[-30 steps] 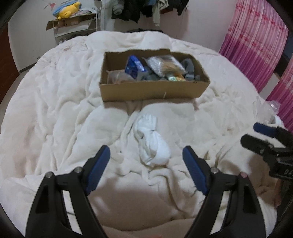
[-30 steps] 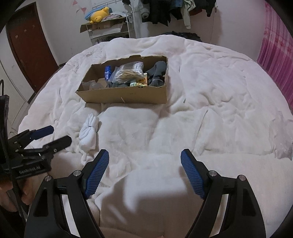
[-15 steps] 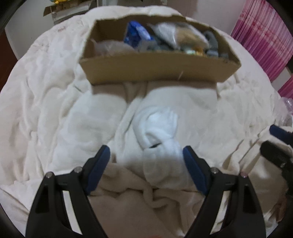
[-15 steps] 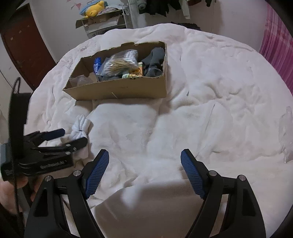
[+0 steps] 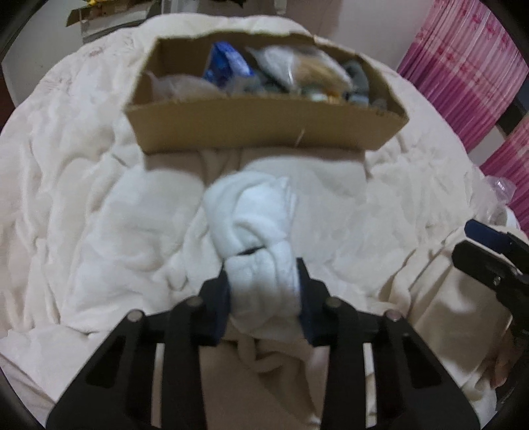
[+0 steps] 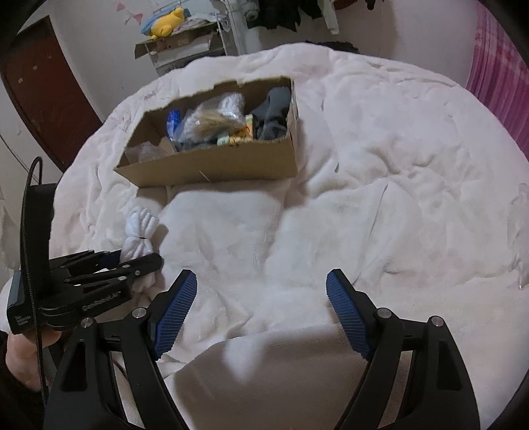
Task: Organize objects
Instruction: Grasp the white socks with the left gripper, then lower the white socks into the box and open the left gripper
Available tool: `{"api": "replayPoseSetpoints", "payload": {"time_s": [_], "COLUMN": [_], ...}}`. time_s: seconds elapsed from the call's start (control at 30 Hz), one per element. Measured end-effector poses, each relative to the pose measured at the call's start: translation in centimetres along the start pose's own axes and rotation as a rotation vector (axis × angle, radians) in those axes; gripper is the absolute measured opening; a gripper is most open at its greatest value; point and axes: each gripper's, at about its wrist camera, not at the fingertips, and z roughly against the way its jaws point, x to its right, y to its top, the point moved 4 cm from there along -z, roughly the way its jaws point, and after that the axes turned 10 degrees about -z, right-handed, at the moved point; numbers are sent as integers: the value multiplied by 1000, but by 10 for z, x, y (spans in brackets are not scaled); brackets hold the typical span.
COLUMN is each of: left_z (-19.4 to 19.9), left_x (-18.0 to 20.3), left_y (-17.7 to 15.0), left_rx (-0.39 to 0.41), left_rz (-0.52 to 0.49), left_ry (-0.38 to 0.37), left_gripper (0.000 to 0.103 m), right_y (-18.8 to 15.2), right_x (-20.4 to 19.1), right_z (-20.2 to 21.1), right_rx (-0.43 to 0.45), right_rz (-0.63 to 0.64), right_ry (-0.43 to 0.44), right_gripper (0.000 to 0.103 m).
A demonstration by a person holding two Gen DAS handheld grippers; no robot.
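A rolled pair of white socks point(image 5: 254, 231) lies on the white blanket in front of an open cardboard box point(image 5: 264, 129). My left gripper point(image 5: 264, 291) is shut on the near end of the socks; it also shows in the right wrist view point(image 6: 132, 261), with the socks point(image 6: 140, 230) at its tip. The box point(image 6: 215, 165) holds a blue packet point(image 5: 226, 64), a clear bag point(image 5: 297, 66) and grey socks point(image 6: 272, 112). My right gripper point(image 6: 261, 307) is open and empty above bare blanket, right of the socks.
A white blanket point(image 6: 380, 165) covers the whole bed. A clear plastic bag point(image 5: 499, 188) lies at the bed's right edge. Pink curtains point(image 5: 463, 66) hang at the right. A shelf with a yellow plush point(image 6: 165, 24) stands behind the bed.
My left gripper moved forward over the white socks and closed on them. The right gripper stayed open and shifted slightly forward.
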Motion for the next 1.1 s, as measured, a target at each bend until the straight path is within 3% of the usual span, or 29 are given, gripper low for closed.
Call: {"api": "replayPoseSetpoints", "payload": {"time_s": [0.2, 0.43, 0.8, 1.1], "left_z": [48, 83, 54, -2], "left_x": [-3, -17, -56, -81], "left_y": [2, 36, 96, 129], "left_rx": [80, 169, 184, 130], "left_rz": [-7, -6, 10, 30], "left_ry": [4, 10, 47, 36], "left_gripper": [35, 35, 35, 35], "right_y": [9, 27, 68, 94], "right_x": [-6, -25, -41, -42], "right_z": [19, 28, 12, -8], "right_rx": [39, 69, 107, 118], "right_rz": [15, 51, 98, 108], "right_ry": [2, 15, -3, -6], "right_gripper": [83, 83, 83, 83]}}
